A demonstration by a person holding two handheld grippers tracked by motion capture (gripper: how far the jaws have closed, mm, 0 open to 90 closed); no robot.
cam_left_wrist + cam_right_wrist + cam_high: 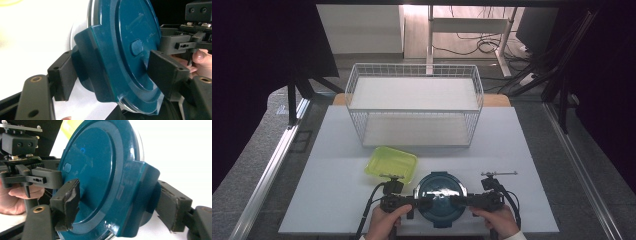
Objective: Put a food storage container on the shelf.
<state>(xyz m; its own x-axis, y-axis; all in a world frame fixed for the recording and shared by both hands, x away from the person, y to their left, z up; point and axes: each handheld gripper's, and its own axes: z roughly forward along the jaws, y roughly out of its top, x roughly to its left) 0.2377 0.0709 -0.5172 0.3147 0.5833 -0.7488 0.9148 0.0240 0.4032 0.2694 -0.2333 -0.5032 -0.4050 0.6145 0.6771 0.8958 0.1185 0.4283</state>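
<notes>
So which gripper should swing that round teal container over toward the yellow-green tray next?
Probably the left gripper. It clamps the lid tab on the teal container on the side nearest the yellow-green tray. The right gripper grips the opposite tab, farther from the tray.

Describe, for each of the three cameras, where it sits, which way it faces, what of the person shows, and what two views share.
High view: above the person's side, facing forward and down on the white table; both hands show.
Left gripper view: rides the left tongs, facing the teal round lid; a fingertip.
Right gripper view: rides the right tongs, facing the lid from the opposite side; a hand.
Shared: both gripper views show the lid and the opposite tongs.
</notes>
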